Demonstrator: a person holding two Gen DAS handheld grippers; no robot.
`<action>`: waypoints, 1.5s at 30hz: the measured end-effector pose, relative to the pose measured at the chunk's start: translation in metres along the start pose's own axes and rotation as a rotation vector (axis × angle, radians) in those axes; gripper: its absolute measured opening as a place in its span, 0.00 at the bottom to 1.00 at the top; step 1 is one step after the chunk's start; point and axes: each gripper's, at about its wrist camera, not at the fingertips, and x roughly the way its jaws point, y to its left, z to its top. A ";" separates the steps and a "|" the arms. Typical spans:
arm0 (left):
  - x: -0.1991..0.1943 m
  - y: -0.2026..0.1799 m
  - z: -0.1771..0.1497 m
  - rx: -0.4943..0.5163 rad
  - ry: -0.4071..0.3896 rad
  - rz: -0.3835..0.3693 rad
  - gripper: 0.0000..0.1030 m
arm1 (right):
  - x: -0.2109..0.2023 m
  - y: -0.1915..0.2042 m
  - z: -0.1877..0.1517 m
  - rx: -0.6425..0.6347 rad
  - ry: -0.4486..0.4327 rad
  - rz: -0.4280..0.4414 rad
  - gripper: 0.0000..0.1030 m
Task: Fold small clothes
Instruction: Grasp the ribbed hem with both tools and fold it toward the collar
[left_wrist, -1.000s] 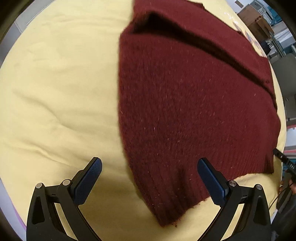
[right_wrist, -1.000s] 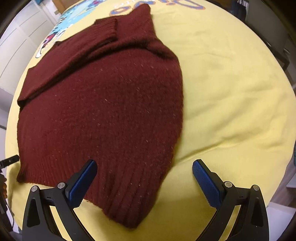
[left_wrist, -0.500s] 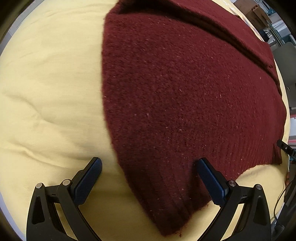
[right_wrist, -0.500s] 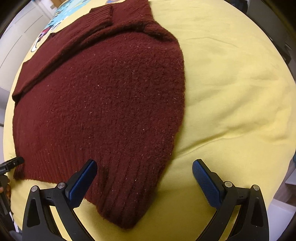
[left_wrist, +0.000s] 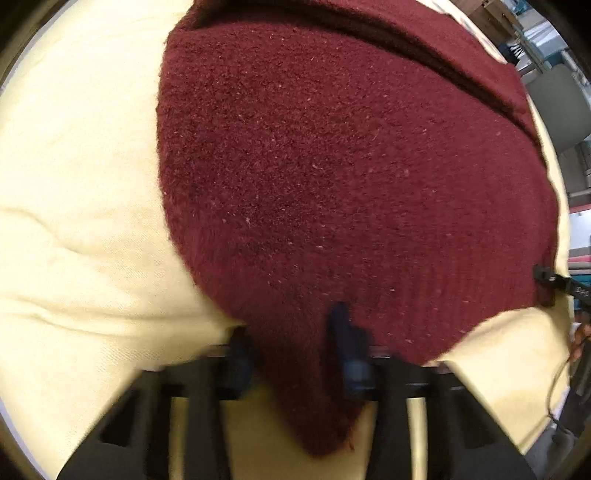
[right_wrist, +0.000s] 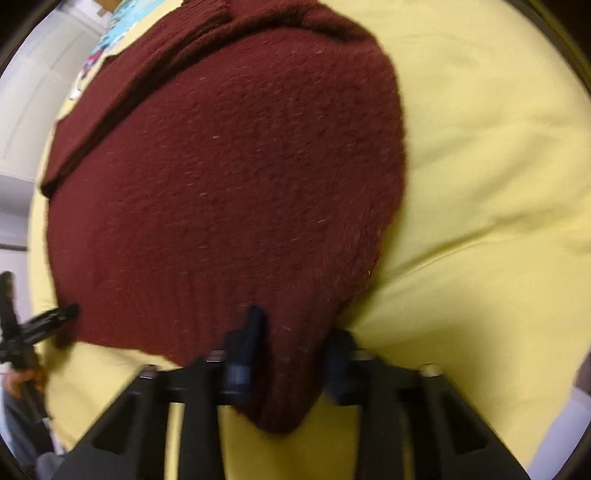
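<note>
Along the left wrist view, the left hand-held gripper (left_wrist: 291, 354) clamped the maroon sweater (left_wrist: 351, 177)'s near hem corner on the yellow bed (left_wrist: 74, 184); right view, the right hand-held gripper (right_wrist: 291, 354) pinched its corner likewise, probably for lifting into a fold

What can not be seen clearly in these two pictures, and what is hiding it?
- Left wrist view: the left gripper is motion-blurred; the sweater hem covers the gap, so the grip's firmness is unclear.
- Right wrist view: the right gripper is equally blurred, one of its fingers half behind the hem.
- Both views: the collar end is cut off by the top edge.
- The yellow bedding under the sweater is hidden.
</note>
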 end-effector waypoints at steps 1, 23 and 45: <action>-0.002 0.002 0.000 -0.014 0.002 -0.031 0.10 | -0.002 0.002 0.000 -0.012 -0.003 0.002 0.15; -0.140 -0.001 0.100 0.053 -0.353 -0.125 0.09 | -0.127 0.057 0.093 -0.114 -0.416 0.137 0.12; -0.086 0.035 0.247 -0.009 -0.337 0.048 0.10 | -0.062 0.080 0.270 -0.077 -0.365 -0.095 0.12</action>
